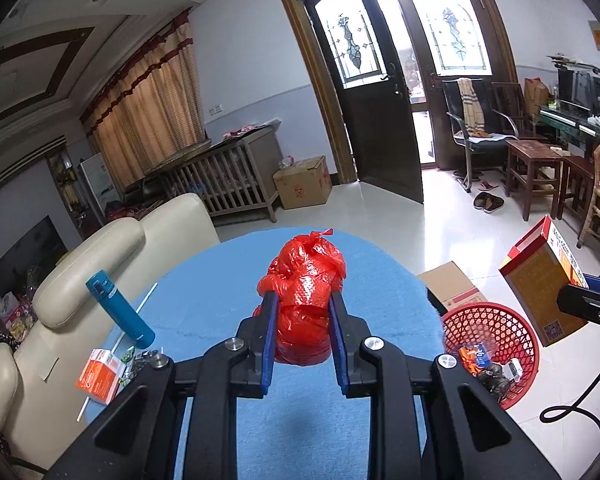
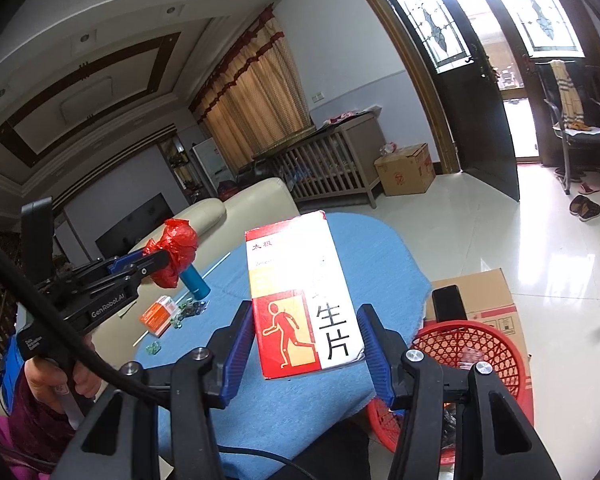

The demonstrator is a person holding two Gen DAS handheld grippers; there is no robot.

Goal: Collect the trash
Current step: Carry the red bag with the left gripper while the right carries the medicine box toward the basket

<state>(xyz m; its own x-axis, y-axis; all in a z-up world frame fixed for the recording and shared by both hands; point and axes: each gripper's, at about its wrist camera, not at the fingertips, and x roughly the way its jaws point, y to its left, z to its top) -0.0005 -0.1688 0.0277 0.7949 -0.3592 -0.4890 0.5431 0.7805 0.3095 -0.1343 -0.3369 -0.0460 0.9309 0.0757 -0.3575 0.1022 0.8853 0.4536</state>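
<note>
Here we are clamping the left gripper (image 1: 303,312) on a red bag (image 1: 306,280), and the right gripper (image 2: 306,340) is pinching a box (image 2: 300,292). We are holding both clear above the blue table (image 1: 204,300), probably because the red basket (image 1: 496,332) at the lower right is where trash is going.

Both tongs (image 1: 303,312) (image 2: 306,340) clamped, raised

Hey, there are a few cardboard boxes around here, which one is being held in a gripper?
The red-and-white box with the running-figure picture, clamped in the right gripper. The brown boxes, one by the door and one behind the red basket, sit on the floor.
</note>
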